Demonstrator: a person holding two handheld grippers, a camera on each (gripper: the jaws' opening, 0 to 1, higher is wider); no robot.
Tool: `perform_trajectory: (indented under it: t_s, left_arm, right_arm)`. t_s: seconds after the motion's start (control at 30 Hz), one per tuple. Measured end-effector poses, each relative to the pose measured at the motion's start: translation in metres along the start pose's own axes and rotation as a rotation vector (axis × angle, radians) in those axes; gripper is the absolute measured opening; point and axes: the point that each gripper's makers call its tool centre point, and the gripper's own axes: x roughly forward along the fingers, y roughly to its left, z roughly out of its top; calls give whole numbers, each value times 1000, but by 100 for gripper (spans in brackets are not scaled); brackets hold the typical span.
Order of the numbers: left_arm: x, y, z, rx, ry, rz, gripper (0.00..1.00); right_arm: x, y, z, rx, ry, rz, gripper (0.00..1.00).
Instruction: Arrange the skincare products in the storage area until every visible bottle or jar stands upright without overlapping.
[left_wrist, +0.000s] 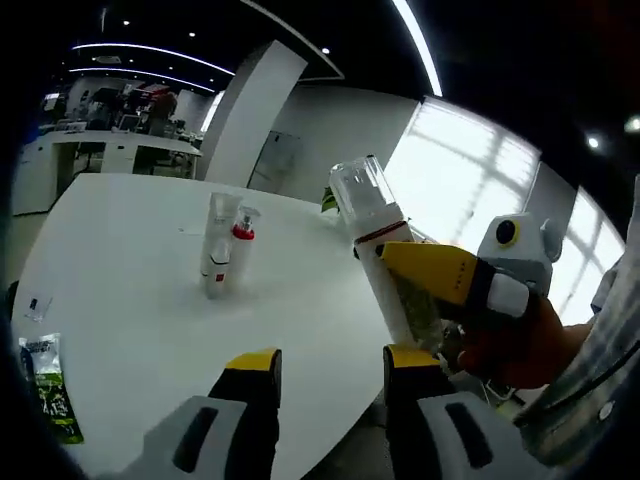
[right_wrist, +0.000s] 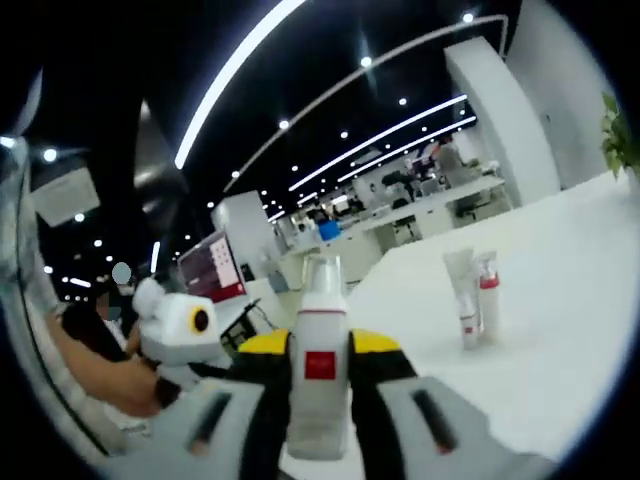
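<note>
In the left gripper view we see our left gripper (left_wrist: 330, 370) with its jaws apart and nothing between them, held over the near edge of the round white table (left_wrist: 130, 260). To its right the right gripper (left_wrist: 440, 285) comes in from the side, a hand (left_wrist: 520, 345) behind it, clamped on a white bottle (left_wrist: 385, 250) with a clear cap and a red band. The bottle leans, its cap tipped up and toward the table, and it is off the surface, past the table's edge.

The right gripper view shows the same bottle (right_wrist: 320, 375) head-on, upright between that gripper's (right_wrist: 320, 350) yellow-tipped jaws, which press its sides; a red square label faces us. This view also shows the left gripper's body at the left with a hand (right_wrist: 110, 385) on it, which the other view cannot.

Both views show two slim tubes (left_wrist: 225, 245) standing upright and touching each other near the middle of the table, one white-capped, one with a red collar; in the right gripper view they (right_wrist: 472, 295) sit to the right of the held bottle, well apart from it. Nothing stands between the bottle and the tubes.

The left gripper view alone shows a green sachet (left_wrist: 45, 385) lying flat at the table's near left edge. Behind the table are a white pillar (left_wrist: 245, 110), desks and bright windows (left_wrist: 470, 185).
</note>
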Motion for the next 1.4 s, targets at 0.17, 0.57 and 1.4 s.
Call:
perform_trajectory:
  t_s: [0.17, 0.57, 1.4]
  left_arm:
    - [-2, -10, 5, -10, -22, -59, 32]
    - [1, -29, 1, -131, -58, -177, 44]
    - [-4, -7, 2, 10, -84, -29, 26]
  right_arm:
    - [-1, -4, 6, -4, -26, -10, 20]
    - [3, -13, 0, 16, -24, -53, 20]
    - [8, -2, -3, -25, 0, -31, 19]
